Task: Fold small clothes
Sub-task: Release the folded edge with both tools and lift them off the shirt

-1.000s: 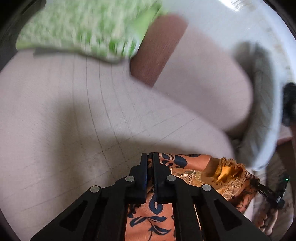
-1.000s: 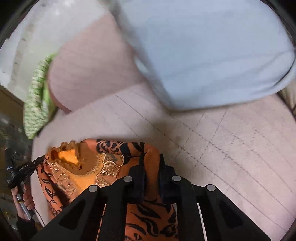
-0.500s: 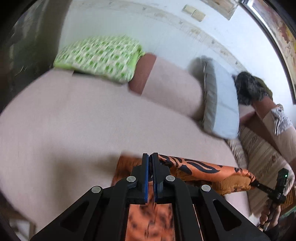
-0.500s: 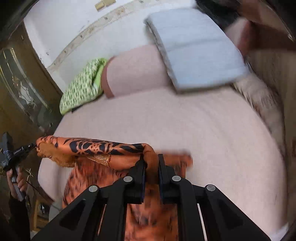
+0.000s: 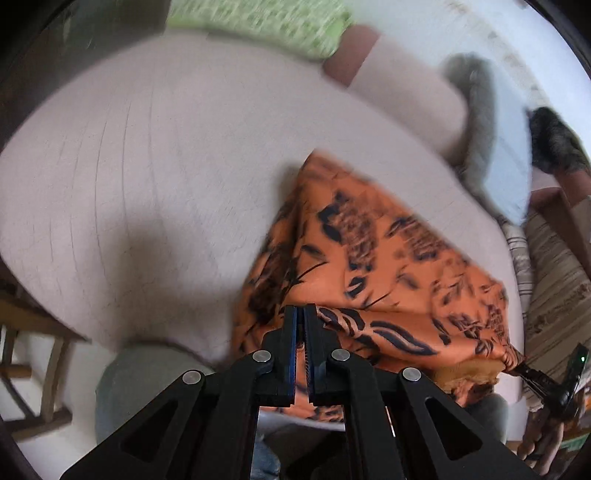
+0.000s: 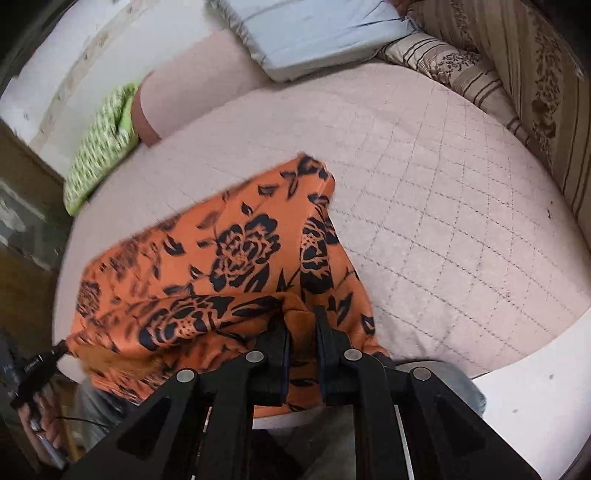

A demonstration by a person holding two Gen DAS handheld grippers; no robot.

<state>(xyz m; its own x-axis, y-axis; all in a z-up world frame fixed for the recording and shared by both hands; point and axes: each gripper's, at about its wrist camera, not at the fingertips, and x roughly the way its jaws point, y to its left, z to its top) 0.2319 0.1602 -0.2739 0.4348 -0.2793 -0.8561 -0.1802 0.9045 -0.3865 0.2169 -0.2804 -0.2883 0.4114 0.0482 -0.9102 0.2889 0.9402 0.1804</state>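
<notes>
An orange garment with a black flower print (image 5: 373,258) lies spread on the pink quilted bed (image 5: 155,173), its far edge out on the mattress and its near edge held up. My left gripper (image 5: 300,314) is shut on the near left corner. My right gripper (image 6: 301,317) is shut on the near right corner of the same garment (image 6: 229,251). In the left wrist view the right gripper (image 5: 532,373) shows at the right, pinching the other corner. In the right wrist view the left gripper (image 6: 55,350) shows at the left.
A green patterned pillow (image 6: 103,147), a pink bolster (image 5: 406,88) and a pale blue pillow (image 6: 314,33) lie at the head of the bed. A striped beige cushion (image 6: 476,74) stands at the right. A wooden chair (image 5: 33,354) stands left of the bed. My knees show below the bed's near edge.
Both grippers have drawn back toward the near edge of the bed and lowered. The garment, hanging between them before, now lies spread out over the mattress.
</notes>
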